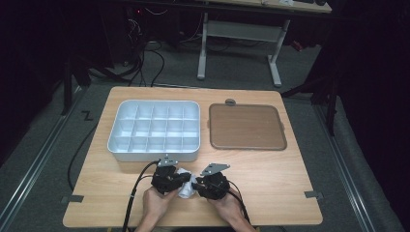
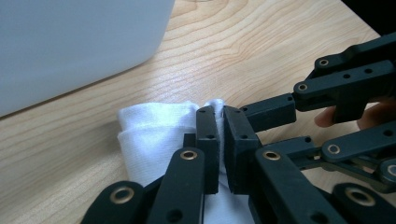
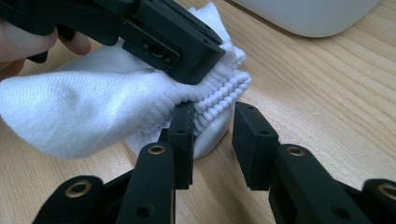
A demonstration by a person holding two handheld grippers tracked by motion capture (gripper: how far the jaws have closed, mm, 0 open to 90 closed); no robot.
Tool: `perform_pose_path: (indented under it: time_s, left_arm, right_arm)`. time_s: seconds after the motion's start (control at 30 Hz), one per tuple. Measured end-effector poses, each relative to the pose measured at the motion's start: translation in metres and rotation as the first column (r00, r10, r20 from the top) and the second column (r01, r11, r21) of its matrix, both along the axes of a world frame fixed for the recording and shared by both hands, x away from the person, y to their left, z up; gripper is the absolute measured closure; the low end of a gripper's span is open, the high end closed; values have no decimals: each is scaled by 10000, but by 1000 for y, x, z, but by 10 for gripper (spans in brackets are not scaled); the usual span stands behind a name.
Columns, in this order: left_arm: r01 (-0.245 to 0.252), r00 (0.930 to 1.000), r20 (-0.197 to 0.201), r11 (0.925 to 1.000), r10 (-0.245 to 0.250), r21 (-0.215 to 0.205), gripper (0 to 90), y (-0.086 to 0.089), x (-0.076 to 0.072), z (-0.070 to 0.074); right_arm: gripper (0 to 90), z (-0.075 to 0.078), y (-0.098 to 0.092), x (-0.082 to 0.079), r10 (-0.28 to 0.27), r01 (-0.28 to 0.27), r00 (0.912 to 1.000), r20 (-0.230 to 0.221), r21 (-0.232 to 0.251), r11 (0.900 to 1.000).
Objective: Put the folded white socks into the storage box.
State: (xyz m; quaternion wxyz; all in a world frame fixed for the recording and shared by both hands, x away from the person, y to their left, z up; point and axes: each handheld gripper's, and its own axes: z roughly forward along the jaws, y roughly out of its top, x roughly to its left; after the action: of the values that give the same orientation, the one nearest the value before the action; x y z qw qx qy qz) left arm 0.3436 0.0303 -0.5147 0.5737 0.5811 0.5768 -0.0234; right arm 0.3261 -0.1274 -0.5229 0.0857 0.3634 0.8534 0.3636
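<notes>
A white ribbed sock lies bunched on the wooden table near the front edge, between both hand-held grippers. My left gripper comes from the left. In the left gripper view the left gripper has its jaws pinched together on a fold of the sock. My right gripper faces it from the right. In the right gripper view the right gripper has its jaws apart. Its left jaw touches the sock's ribbed cuff and its right jaw stands clear of it. The left gripper's fingers press on the sock from above.
A white tray of several compartments sits just behind the grippers at the left, and its wall is close. A brown flat tray lies at the back right with a small grey knob behind it. Bare tabletop lies to either side.
</notes>
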Motion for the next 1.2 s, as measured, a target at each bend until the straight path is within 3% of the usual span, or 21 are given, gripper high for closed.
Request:
perform_pose_path:
  time_s: [0.27, 0.4, 0.83, 1.0, 1.2]
  left_arm:
    - [158, 9995, 291, 9998, -154, -118, 792, 2, -4, 6]
    - [192, 9974, 698, 9995, -175, -240, 735, 2, -5, 13]
    - [-8, 9952, 973, 9983, 65, -588, 626, 13, -5, 29]
    - [-309, 9940, 1040, 9992, 333, -254, 606, 24, -2, 30]
    - [-587, 9947, 870, 9977, 557, 330, 595, 28, 3, 16]
  right_arm:
    - [698, -1, -1, -1, 47, -47, 10000, 86, -19, 10000]
    - [699, -1, -1, -1, 70, -70, 10000, 71, -30, 10000]
    - [698, -1, -2, 0, 78, -78, 10000, 24, 1, 10000]
    - [709, -1, -2, 0, 137, -137, 9999, -15, 28, 9999]
    - [715, 0, -2, 2, 179, -179, 9998, -70, 8, 9998]
